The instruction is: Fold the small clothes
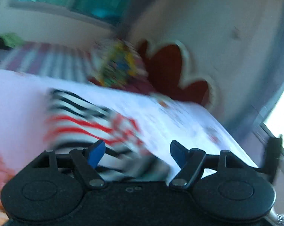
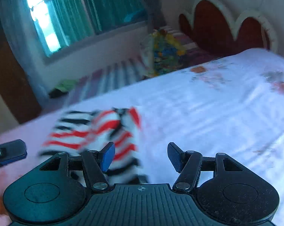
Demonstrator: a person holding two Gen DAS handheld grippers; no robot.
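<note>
Seemingly unfolded as yet, the striped garment [image 2: 96, 135], soft knit banded in red, black and white, lies bunched and rumpled on the bed sheet [image 2: 207, 109], a pale floral cotton. Just short of the garment, the left gripper [image 1: 136, 153] and right gripper [image 2: 141, 155] both gape wide, blue pads holding nothing.

no legible text, labels, brands or numbers in either view (both frames motion-blurred). only sign noted: a small crosshair mark moulded on the right gripper [image 2: 141, 157] body, centre of the ribbed plate. print on the bedsheet [image 2: 207, 101] is floral blotches, not lettering.
</note>
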